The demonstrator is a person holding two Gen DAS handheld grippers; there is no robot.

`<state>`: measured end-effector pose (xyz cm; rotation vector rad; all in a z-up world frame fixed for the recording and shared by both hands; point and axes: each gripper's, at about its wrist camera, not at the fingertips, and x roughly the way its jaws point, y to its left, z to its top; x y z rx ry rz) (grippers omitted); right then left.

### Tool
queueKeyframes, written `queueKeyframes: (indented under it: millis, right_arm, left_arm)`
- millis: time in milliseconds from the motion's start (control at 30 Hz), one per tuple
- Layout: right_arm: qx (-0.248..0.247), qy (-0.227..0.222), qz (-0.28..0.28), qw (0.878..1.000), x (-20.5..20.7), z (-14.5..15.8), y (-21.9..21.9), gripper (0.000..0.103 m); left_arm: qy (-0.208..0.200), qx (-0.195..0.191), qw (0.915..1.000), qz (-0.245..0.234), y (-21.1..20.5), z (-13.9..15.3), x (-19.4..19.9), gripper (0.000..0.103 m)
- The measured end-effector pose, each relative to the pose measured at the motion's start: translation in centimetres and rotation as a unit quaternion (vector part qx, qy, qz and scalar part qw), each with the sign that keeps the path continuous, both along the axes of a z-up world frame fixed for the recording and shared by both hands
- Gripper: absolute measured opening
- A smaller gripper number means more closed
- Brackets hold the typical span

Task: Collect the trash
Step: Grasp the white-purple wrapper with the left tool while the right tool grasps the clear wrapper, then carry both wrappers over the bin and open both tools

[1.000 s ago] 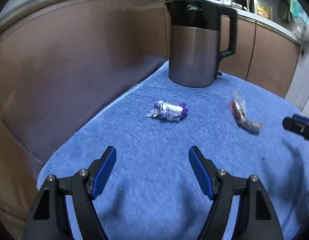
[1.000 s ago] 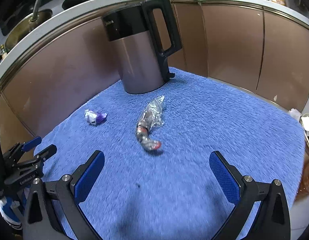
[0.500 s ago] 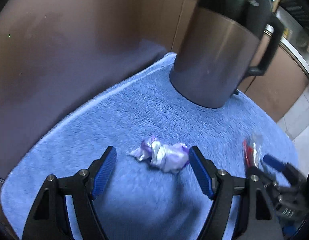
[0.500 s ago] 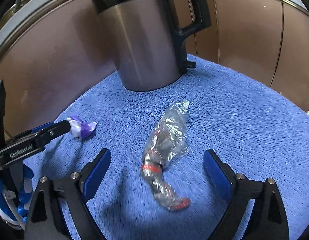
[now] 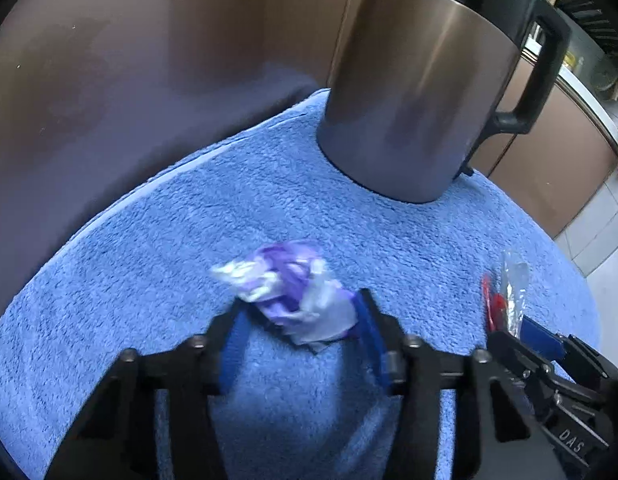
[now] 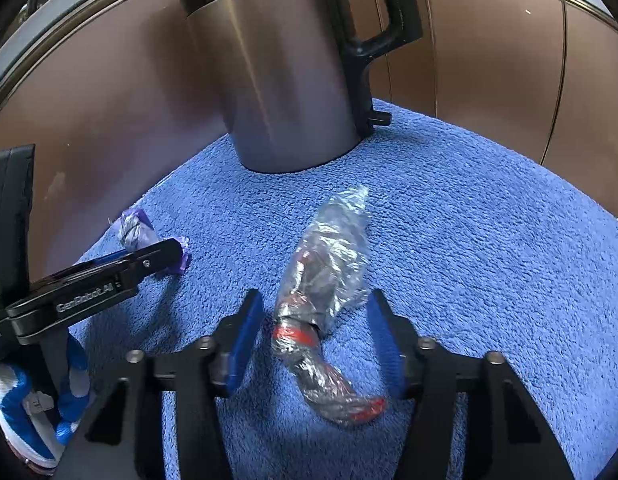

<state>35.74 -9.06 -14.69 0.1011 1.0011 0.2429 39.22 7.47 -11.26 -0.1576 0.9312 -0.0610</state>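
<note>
A crumpled purple-and-white wrapper (image 5: 293,292) lies on the blue towel (image 5: 169,248). My left gripper (image 5: 301,320) has it between the jaws, which are closing, and both pads touch its sides. The right wrist view shows this wrapper (image 6: 135,232) at the tips of the left gripper (image 6: 149,256). A clear plastic wrapper with red bands (image 6: 325,276) lies lengthwise between the jaws of my right gripper (image 6: 315,320). These jaws are closing too, with a thin gap left at each pad. The left wrist view shows this clear wrapper (image 5: 509,292) in front of the right gripper (image 5: 529,336).
A tall steel kettle with a black lid and handle (image 5: 421,92) stands on the towel's far side (image 6: 489,240), just beyond both wrappers. Brown cabinet fronts (image 6: 501,60) curve behind it. Pale floor tiles (image 5: 601,240) lie past the towel's right edge.
Both grippers came forward and down over the towel until each wrapper sat between its jaws. Both pairs of jaws narrowed, and the purple wrapper has bunched up.
</note>
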Motion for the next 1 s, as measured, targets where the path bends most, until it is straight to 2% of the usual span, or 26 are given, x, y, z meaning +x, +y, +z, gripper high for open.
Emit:
queueKeyframes:
  millis: [167, 300, 500, 733, 1000]
  right_arm:
    - [0.02, 0.0, -0.01, 1.0, -0.1, 0.0, -1.4, 0.03]
    - [0.025, -0.001, -0.004, 1.0, -0.5, 0.2, -1.4, 0.021]
    - [0.033, -0.002, 0.004, 0.999, -1.2, 0.5, -1.5, 0.017]
    - [0.05, -0.017, 0.003, 0.999, -4.9, 3.1, -2.4, 0.015]
    - [0.055, -0.046, 0.003, 0.997, -11.6, 8.1, -3.7, 0.015]
  left_arm:
    - [-0.008, -0.005, 0.9999, -0.007, -0.3, -0.1, 0.4, 0.035]
    - [-0.016, -0.021, 0.9996, -0.015, 0.0, 0.1, 0.0, 0.033]
    - [-0.029, -0.028, 0.9985, -0.037, 0.6, 1.3, -2.6, 0.03]
    - [-0.052, -0.034, 0.9964, -0.058, 0.7, 4.0, -7.9, 0.03]
    - [-0.091, 0.013, 0.9928, -0.076, -1.5, 8.1, -16.2, 0.03]
